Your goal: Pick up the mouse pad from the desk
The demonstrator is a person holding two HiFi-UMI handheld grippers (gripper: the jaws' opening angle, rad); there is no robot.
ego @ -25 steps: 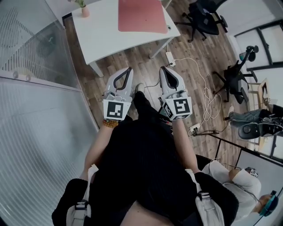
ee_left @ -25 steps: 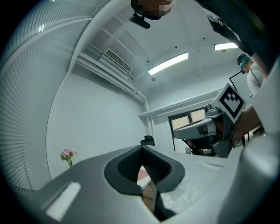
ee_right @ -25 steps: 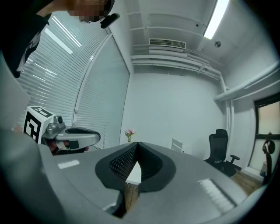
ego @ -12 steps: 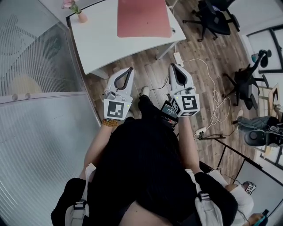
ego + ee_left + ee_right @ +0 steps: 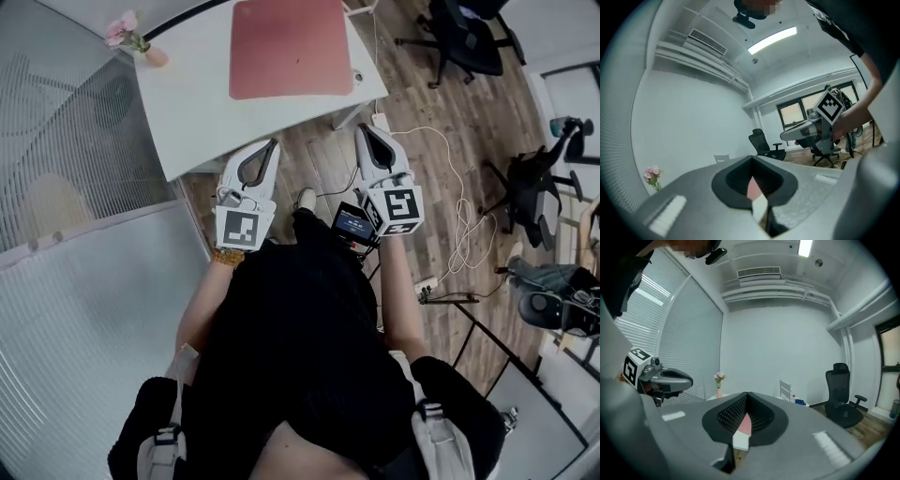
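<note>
Since the earlier frames both grippers have been carried forward, and the table point(image 5: 192, 103) is now met at its near edge. The jaws of the left gripper point(image 5: 270, 148) are pressed together at their tips with nothing held. The jaws of the right gripper point(image 5: 364, 133) are shut and empty in the same way; only a sliver of pink is glimpsed through each hollow. The mouse pad point(image 5: 291, 47) lies flat on the far right part of the table, well apart from both grippers.

Trouble is judged likely if the jaws are not spread before the reach, since the pad would only be pushed. As it lies flat (and looks thin), its edge may be missed and the pad slid along the table. A small object point(image 5: 356, 77) just beside its right edge could be knocked off. The white cable point(image 5: 441, 159) on the floor could be caught underfoot.
</note>
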